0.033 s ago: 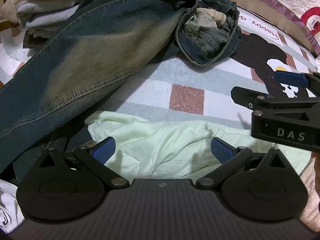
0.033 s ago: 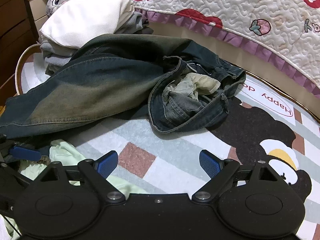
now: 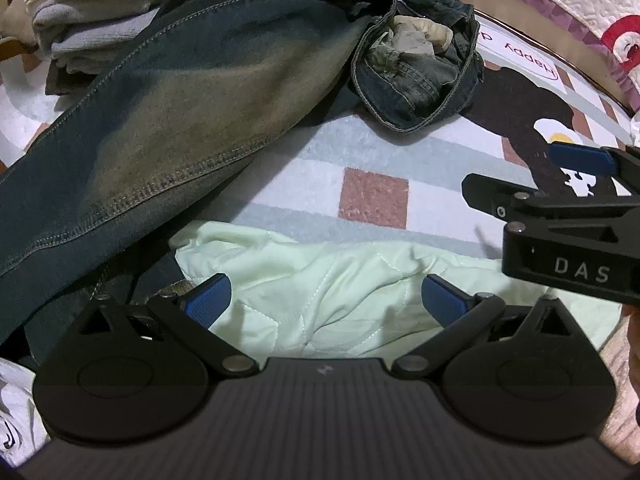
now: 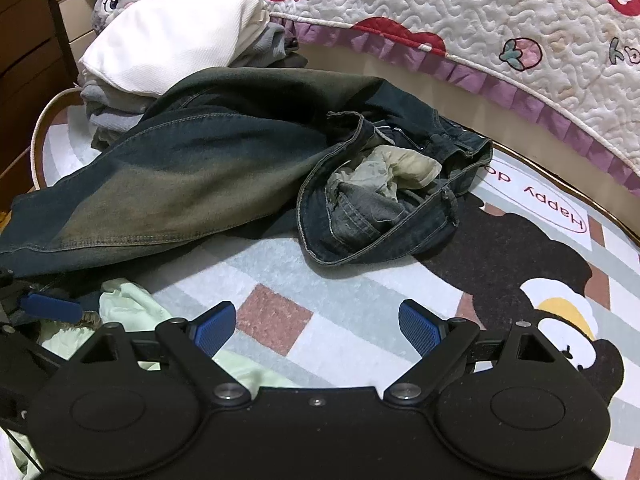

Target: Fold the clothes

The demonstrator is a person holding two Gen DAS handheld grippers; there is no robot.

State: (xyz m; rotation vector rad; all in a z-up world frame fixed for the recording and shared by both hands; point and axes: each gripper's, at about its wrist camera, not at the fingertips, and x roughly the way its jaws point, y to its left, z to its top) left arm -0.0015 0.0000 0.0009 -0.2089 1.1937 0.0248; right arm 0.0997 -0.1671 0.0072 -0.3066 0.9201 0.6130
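Dark blue jeans (image 3: 168, 120) lie crumpled across the rug, and their open waist (image 4: 384, 200) shows a pale pocket lining. Nearer, a pale green quilted garment (image 3: 340, 264) is spread on the rug, partly under a jeans leg. My left gripper (image 3: 324, 292) is open just above the green garment, holding nothing. My right gripper (image 4: 316, 316) is open over bare rug to the right of the green garment (image 4: 124, 300), also holding nothing. The right gripper's body (image 3: 572, 240) shows at the right edge of the left wrist view.
A stack of folded clothes (image 4: 172, 48) sits behind the jeans at the far left. A quilted bedspread (image 4: 440, 20) hangs along the back. The rug (image 4: 520, 272) has a bear print. Wooden drawers (image 4: 24, 60) stand at left. A white garment (image 3: 16, 400) lies at bottom left.
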